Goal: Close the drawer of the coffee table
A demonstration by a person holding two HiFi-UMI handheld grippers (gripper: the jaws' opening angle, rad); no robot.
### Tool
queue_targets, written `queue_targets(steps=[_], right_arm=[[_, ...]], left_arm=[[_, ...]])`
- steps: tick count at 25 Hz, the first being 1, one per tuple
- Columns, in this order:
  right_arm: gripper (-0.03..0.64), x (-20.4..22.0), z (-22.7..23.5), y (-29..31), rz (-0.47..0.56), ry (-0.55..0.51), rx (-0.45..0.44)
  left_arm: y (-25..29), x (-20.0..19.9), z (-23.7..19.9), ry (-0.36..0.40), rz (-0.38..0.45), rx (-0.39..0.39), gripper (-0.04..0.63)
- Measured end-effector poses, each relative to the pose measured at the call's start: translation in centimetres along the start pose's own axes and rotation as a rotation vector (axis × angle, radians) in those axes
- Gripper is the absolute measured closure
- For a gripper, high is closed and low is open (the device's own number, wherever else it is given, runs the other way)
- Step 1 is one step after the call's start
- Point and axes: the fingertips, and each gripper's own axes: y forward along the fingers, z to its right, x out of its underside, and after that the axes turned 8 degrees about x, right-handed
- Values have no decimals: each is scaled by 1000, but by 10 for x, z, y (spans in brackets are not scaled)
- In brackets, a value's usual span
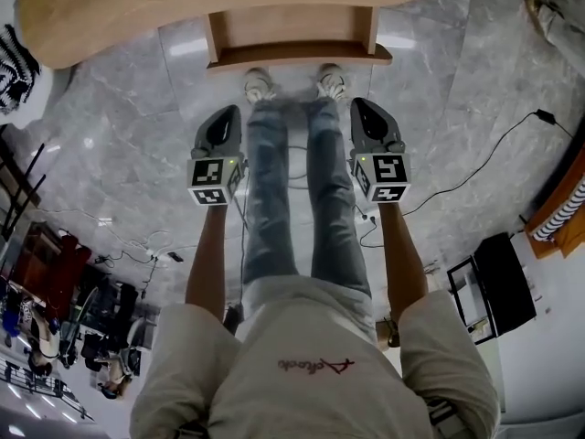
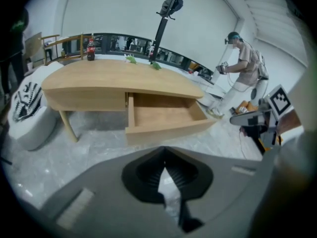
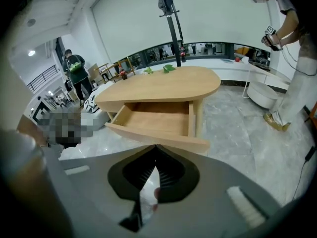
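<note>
The drawer (image 1: 297,37) stands pulled well out from under the near edge of the coffee table (image 1: 164,12). It is empty, and its front panel faces the person. The left gripper (image 1: 222,115) and the right gripper (image 1: 365,108) both have their fingers closed on nothing. They point down toward that panel, near it but not touching, one toward each end. To do this well, I would set both closed tips against the panel at matching height. Pushing evenly and straight should then slide the drawer in without skewing.
</note>
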Motion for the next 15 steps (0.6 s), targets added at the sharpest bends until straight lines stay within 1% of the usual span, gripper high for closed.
queue_targets(steps=[5, 8, 11, 15], right_arm=[[614, 17, 9, 30, 2, 38, 18], [614, 24, 12, 46, 6, 58, 24], [614, 32, 12, 63, -2, 55, 18], [612, 40, 14, 87, -19, 94, -7]], left_arm=[[24, 7, -26, 5, 27, -24, 597], [38, 9, -33, 10, 32, -27, 597], [50, 10, -39, 9, 42, -30, 597], [67, 12, -40, 2, 39, 3, 597]])
